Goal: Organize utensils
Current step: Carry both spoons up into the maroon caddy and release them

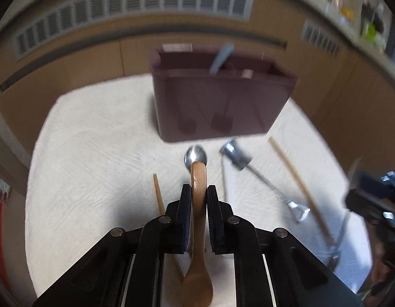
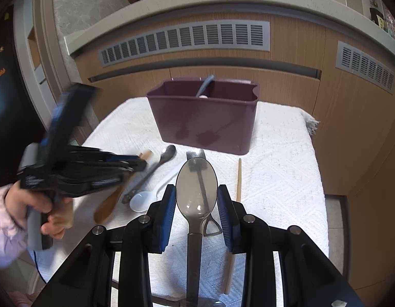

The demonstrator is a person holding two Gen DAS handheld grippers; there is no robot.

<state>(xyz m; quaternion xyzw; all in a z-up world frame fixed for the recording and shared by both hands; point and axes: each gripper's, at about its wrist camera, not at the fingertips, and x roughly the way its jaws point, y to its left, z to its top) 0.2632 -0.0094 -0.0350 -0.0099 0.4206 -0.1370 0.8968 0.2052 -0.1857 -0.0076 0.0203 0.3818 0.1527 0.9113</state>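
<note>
My left gripper (image 1: 199,190) is shut on a wooden spoon (image 1: 198,230), handle forward, held above the white cloth; it also shows in the right wrist view (image 2: 136,165). My right gripper (image 2: 196,192) is shut on a translucent grey spoon (image 2: 196,186), bowl forward. A maroon utensil bin (image 1: 217,102) stands ahead on the cloth (image 2: 205,117), with a grey-blue handle (image 2: 205,84) sticking out. On the cloth lie a metal spoon (image 1: 196,156), a metal peeler (image 1: 261,179), a wooden chopstick (image 1: 299,186), another chopstick (image 1: 158,194) and a white spoon (image 2: 146,199).
The white cloth (image 2: 274,179) covers a small table against wooden cabinets with grey vents (image 2: 187,38). The person's hand (image 2: 43,204) in a pink sleeve holds the left gripper at the table's left edge.
</note>
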